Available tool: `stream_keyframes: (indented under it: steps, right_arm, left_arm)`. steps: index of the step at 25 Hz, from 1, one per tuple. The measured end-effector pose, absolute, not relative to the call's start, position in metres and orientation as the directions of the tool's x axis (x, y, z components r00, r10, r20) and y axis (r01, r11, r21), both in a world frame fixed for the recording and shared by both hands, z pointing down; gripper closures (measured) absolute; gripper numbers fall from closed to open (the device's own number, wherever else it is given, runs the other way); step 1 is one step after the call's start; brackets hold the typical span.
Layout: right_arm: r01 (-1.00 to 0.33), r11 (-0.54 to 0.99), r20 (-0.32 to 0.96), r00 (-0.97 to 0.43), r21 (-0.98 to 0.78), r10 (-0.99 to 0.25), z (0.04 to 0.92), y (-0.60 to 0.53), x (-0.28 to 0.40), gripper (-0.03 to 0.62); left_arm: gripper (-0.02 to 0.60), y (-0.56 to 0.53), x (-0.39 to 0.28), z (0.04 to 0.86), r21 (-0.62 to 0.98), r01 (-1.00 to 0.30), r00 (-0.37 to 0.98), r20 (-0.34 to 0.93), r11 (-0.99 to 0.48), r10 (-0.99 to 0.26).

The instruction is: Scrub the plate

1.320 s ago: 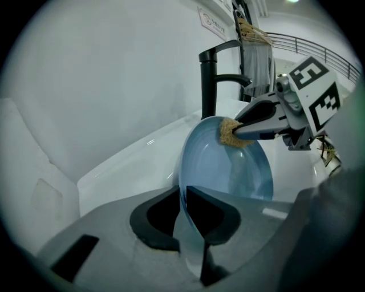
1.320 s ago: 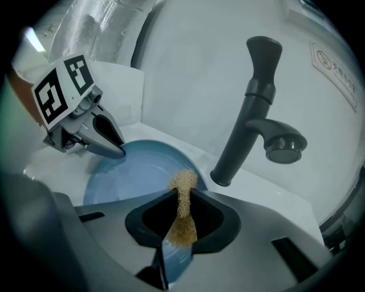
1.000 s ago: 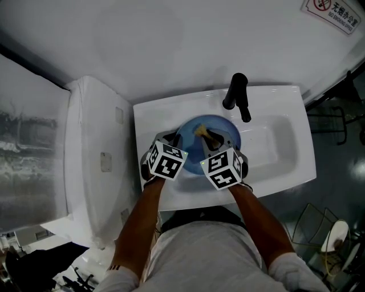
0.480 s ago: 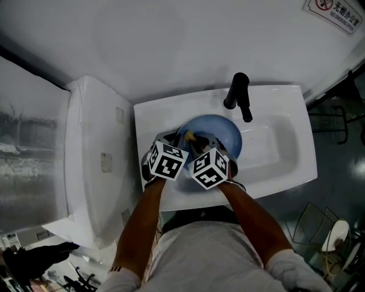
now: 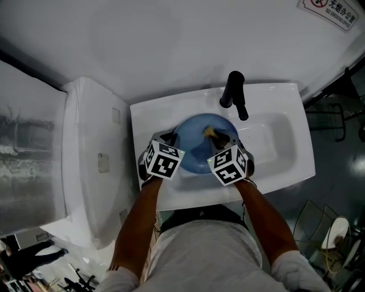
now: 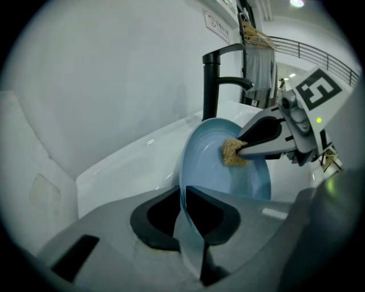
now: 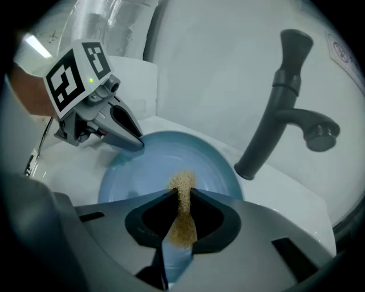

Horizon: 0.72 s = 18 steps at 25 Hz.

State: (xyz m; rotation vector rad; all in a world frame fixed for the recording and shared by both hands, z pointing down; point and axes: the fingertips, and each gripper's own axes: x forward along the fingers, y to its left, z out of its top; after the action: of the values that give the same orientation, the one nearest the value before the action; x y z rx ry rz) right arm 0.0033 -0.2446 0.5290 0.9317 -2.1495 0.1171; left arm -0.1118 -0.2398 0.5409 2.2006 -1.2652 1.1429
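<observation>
**Plate gripped at its rim in the sink, pad against its face**

Only the left gripper view shows the left claw clamped on the near rim of the pale blue plate, with the rim running edge-on between its jaws. The same view shows the right claw from the side, its dark tips holding a tan scrub pad against the upper part of the plate's inner face.

The right gripper view looks the opposite way. There the right claw is closed on the pad, which is squeezed into a thin upright strip. The pad's front end touches the plate near its middle, and the left claw's tips sit on the plate's left rim.

In the head view the marker cubes cover both grips. That view places the plate in the left part of the white sink, with two forearms reaching in from below.

A black tap stands at the sink's back edge, its spout reaching over the basin just beside the plate's far right rim. A white wall rises behind it, with a red-printed sign in the top right corner. A white fixture stands to the left of the sink.

The plate is round, smooth and glossy, with a shallow well inside a raised rim. It sits tilted, but how steeply cannot be told.
</observation>
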Motion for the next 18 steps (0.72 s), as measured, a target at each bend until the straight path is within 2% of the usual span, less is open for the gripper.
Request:
stream_keyframes:
  steps: [5,8,14,18]
  right_arm:
    - [-0.692,0.684,0.71,-0.362,0.229,-0.604,0.531,-0.249,0.039,0.531]
    - [-0.675,0.699,0.715,-0.368,0.234,-0.594,0.526,-0.246,0.04,0.531]
    - [-0.443,0.871,0.748,-0.5,0.213,-0.437,0.529,-0.202,-0.029,0.531]
    - [-0.325,0.931,0.781,-0.533,0.167,-0.326,0.549,-0.182,-0.064,0.531]
  left_arm:
    - [0.535,-0.24,-0.112,0.541,-0.085,-0.841,0.271,0.789,-0.534,-0.551]
    - [0.535,-0.24,-0.112,0.541,-0.082,-0.842,0.272,0.789,-0.533,-0.551]
    - [0.535,-0.24,-0.112,0.541,-0.08,-0.844,0.27,0.791,-0.531,-0.549]
    - [0.535,-0.24,-0.112,0.541,-0.079,-0.844,0.27,0.792,-0.53,-0.547]
